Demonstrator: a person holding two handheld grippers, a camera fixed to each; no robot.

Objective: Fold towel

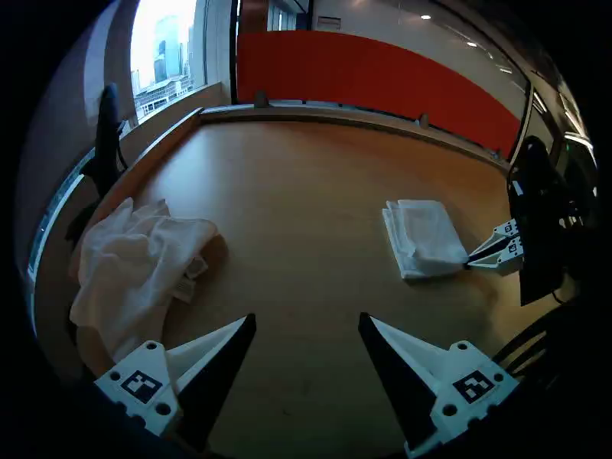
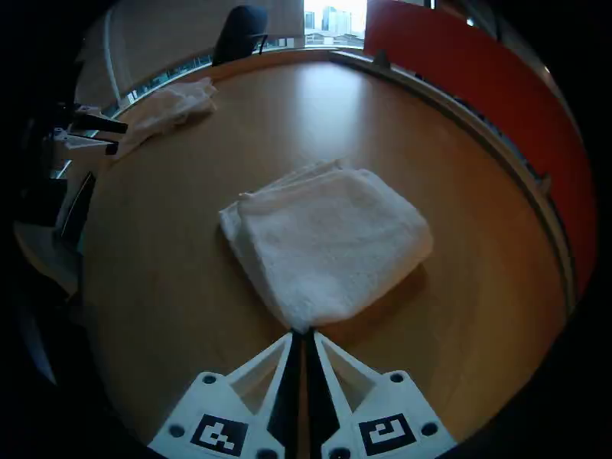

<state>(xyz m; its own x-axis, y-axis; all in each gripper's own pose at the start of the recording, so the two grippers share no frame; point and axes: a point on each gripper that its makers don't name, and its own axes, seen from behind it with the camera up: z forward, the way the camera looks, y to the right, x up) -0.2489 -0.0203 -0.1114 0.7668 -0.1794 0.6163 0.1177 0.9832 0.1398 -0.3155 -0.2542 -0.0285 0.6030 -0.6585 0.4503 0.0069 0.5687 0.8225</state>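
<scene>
A white towel (image 1: 422, 236) (image 2: 329, 241), folded into a thick rectangle, lies flat on the wooden table (image 1: 306, 176) (image 2: 191, 306). My right gripper (image 2: 303, 333) (image 1: 467, 265) is shut, its tips pinching the towel's near corner, low over the table. In the left gripper view my left gripper (image 1: 306, 321) stands open over bare wood, with nothing between its fingers. It is well away from the folded towel. A crumpled heap of white towels (image 1: 138, 268) (image 2: 172, 103) sits just left of my left gripper, near the table's edge.
A raised rim (image 1: 344, 115) and a red partition (image 1: 367, 76) (image 2: 489, 99) close the table's far side. A dark office chair (image 1: 107, 130) (image 2: 241, 30) stands by the windows past the crumpled heap. The dark shape of a person (image 1: 543, 222) is behind the right gripper.
</scene>
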